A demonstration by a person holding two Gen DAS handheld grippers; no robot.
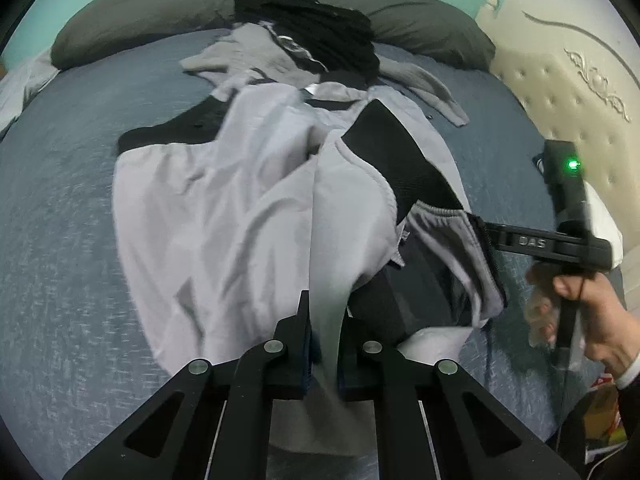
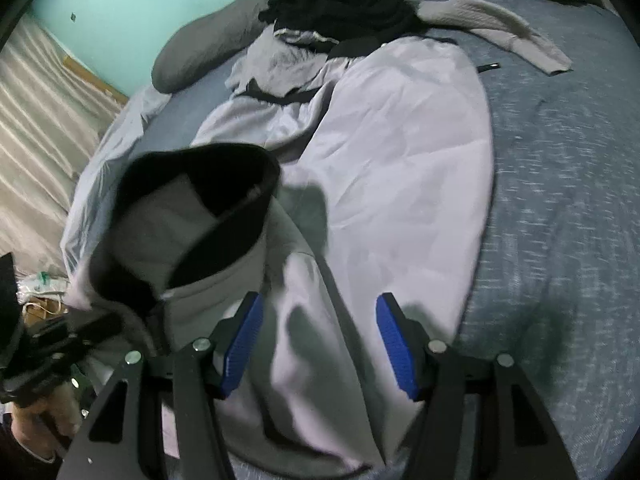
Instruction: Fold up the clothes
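The left gripper [image 1: 324, 344] points steeply down at the bed [image 1: 60, 240], its jaws pressed on a fold of the grey jacket [image 1: 240, 200], which rises taut between the pads. The jacket lies spread across the blue cover, its black collar [image 2: 224, 172] lifted and curled toward the left side in the right wrist view.

The right gripper [image 2: 320, 344] also tilts downward, jaws spread wide with the blue pads [image 2: 396, 344] either side of the jacket's hem, not pressing it. The right hand [image 1: 592, 312] grips the handle from below, wrist bent, at the bed's edge.

More clothes [image 1: 308, 28], black and grey, are heaped near the dark pillow [image 1: 140, 20] at the far end.
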